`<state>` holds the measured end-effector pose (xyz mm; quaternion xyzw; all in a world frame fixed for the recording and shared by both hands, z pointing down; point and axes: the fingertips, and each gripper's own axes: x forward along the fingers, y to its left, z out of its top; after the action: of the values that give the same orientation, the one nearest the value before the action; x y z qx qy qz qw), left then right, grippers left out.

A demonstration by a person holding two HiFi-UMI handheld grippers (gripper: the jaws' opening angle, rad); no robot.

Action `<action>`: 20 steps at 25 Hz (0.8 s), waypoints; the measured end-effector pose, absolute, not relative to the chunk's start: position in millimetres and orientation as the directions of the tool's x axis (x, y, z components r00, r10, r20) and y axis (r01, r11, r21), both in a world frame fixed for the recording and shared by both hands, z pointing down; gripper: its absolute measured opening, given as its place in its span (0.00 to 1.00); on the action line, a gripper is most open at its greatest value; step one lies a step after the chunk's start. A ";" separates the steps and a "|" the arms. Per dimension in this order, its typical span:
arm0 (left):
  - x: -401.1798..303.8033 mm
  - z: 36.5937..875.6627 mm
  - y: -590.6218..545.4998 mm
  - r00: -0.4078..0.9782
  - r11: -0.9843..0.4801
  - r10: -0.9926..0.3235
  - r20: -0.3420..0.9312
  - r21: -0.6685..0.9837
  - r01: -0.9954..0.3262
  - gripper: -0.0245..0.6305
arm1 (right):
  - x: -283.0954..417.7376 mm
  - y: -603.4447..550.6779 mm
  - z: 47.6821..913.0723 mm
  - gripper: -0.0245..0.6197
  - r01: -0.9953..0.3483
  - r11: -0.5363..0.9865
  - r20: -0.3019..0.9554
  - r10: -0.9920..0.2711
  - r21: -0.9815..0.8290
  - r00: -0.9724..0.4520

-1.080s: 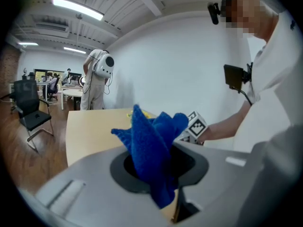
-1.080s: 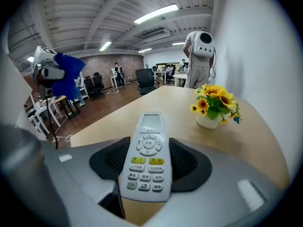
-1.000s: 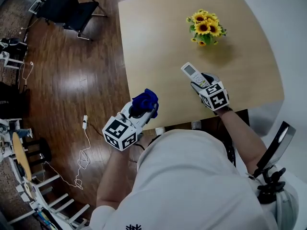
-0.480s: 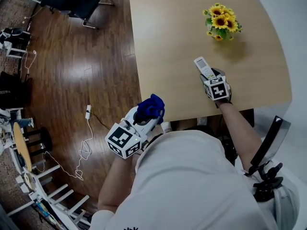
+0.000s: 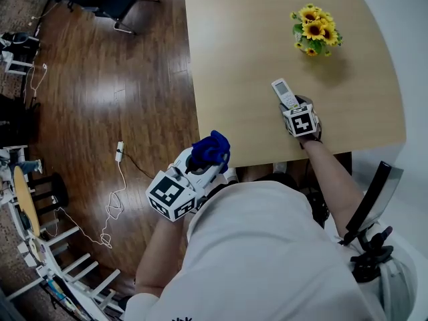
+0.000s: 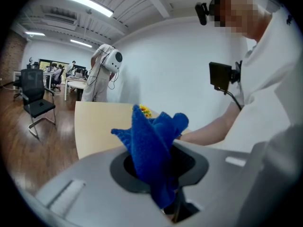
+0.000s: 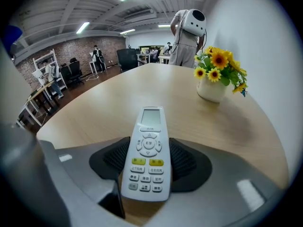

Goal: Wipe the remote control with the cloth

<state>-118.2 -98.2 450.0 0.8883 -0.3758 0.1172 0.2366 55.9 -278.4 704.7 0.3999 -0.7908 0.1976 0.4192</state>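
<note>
Left tool [image 5: 202, 159] clamps the cloth [image 5: 211, 146], right tool [image 5: 293, 105] the remote control [image 5: 283, 92].

Blue cloth [image 6: 152, 145] of soft, nubbly, matt pile; remote [image 7: 147, 150] in smooth white plastic, faintly glossy. The bench [image 5: 247, 52] shows a pale wood-grain surface — smooth and matt — while the dark plank floor [image 5: 114, 92], polished wood, throws back a glossy sheen.

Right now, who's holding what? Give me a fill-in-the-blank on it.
The left gripper has its jaws shut on a blue ____. The right gripper holds a white ____, buttons up. A white pot of ____ stands on the table, apart from both grippers. Missing: cloth; remote control; sunflowers.
</note>
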 end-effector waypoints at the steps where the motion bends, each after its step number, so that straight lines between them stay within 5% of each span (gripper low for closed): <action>1: -119.1 449.7 -98.7 0.689 -0.603 -0.613 0.387 0.334 -0.724 0.20 | 56.6 -278.1 707.2 0.44 -0.798 0.602 0.824 -0.463 0.023 -0.326; 20: -131.2 437.0 -102.5 0.731 -0.638 -0.595 0.335 0.357 -0.683 0.20 | 76.1 -251.5 677.1 0.51 -0.814 0.581 0.830 -0.457 0.006 -0.320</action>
<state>-131.2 -102.5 437.0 0.9001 -0.3549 0.0934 0.2351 76.1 -251.5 677.1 0.4052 -0.7842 0.2125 0.4192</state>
